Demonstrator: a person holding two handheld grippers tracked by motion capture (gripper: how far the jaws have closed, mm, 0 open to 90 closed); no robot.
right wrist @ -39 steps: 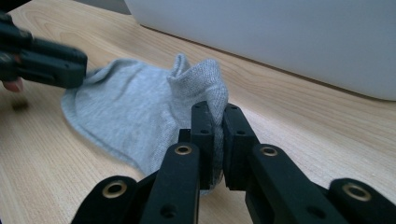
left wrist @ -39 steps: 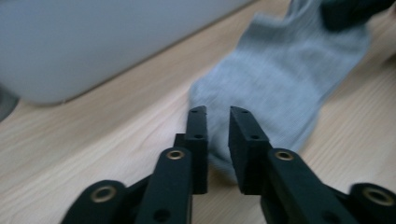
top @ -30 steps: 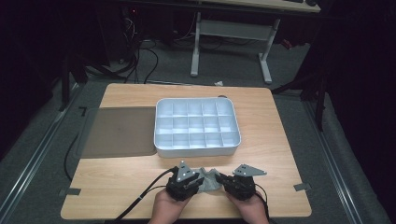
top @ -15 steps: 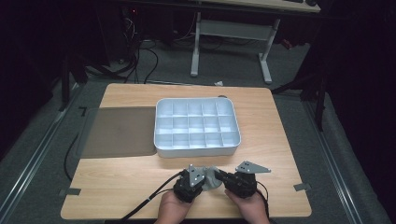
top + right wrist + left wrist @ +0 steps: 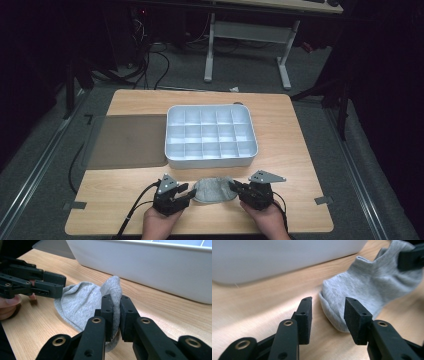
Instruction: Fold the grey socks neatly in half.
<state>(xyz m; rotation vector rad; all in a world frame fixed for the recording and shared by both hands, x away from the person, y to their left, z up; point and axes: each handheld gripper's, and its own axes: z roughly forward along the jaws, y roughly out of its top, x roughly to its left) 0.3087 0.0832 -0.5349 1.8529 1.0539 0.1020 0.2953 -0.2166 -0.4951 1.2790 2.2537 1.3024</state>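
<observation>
The small grey cotton sock (image 5: 214,191) lies on the wooden worktop (image 5: 295,150), just in front of the white plastic box w/ many little compartments (image 5: 210,136). Your right gripper (image 5: 115,305) pinches its edge tight. Your left gripper (image 5: 327,305) has just been opening; its fingers (image 5: 305,311) stand apart, w/ the sock's end near them but not pinched. Pull now & the sock may slip or bunch up. The high view shows the box's compartments; the gripper views show the pinch.

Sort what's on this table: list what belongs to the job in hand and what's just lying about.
In the job:
- grey sock
- right hand-held gripper, shut on the sock's edge
- left hand-held gripper, jaws just opened, astride the sock's other end

Lying about:
- white divided tray
- dark mat
</observation>
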